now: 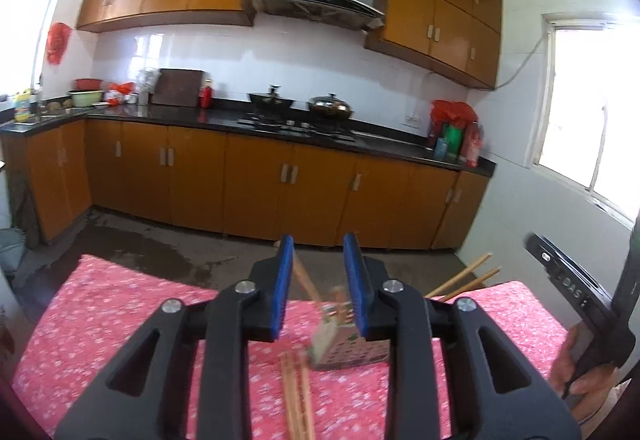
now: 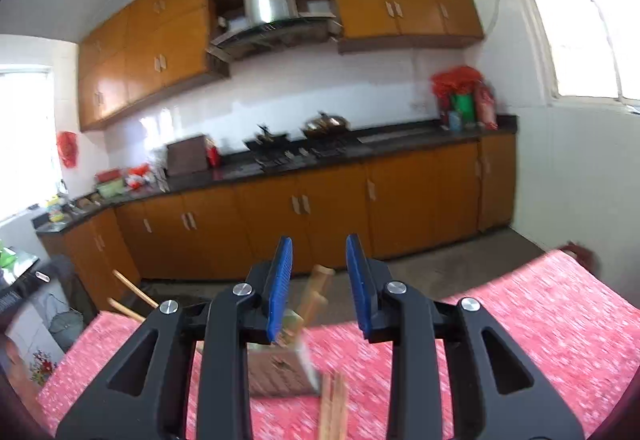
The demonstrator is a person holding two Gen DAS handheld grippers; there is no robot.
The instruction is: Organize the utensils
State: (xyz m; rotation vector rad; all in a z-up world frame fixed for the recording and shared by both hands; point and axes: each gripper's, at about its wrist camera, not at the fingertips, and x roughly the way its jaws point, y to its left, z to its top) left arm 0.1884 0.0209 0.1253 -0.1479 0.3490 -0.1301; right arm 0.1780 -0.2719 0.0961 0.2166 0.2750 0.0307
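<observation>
A perforated metal utensil holder [image 1: 348, 350] stands on the pink flowered tablecloth [image 1: 120, 320], just beyond my left gripper [image 1: 318, 240]. That gripper's blue pads are apart with nothing pressed between them. Wooden chopsticks [image 1: 308, 280] lean out of the holder, and more wooden sticks [image 1: 464, 278] poke out to its right. A loose bundle of chopsticks [image 1: 298, 396] lies on the cloth in front of it. In the right wrist view my right gripper [image 2: 319, 240] is open too, above the holder [image 2: 280, 368], its wooden handles [image 2: 316, 292] and the loose chopsticks [image 2: 334, 404].
A hand [image 1: 580, 372] holds the other gripper's black body [image 1: 576, 296] at the right edge. Past the table's far edge are a grey floor, orange cabinets [image 1: 260, 179] and a dark counter with a stove and pans [image 1: 300, 107]. A window [image 1: 592, 99] is on the right wall.
</observation>
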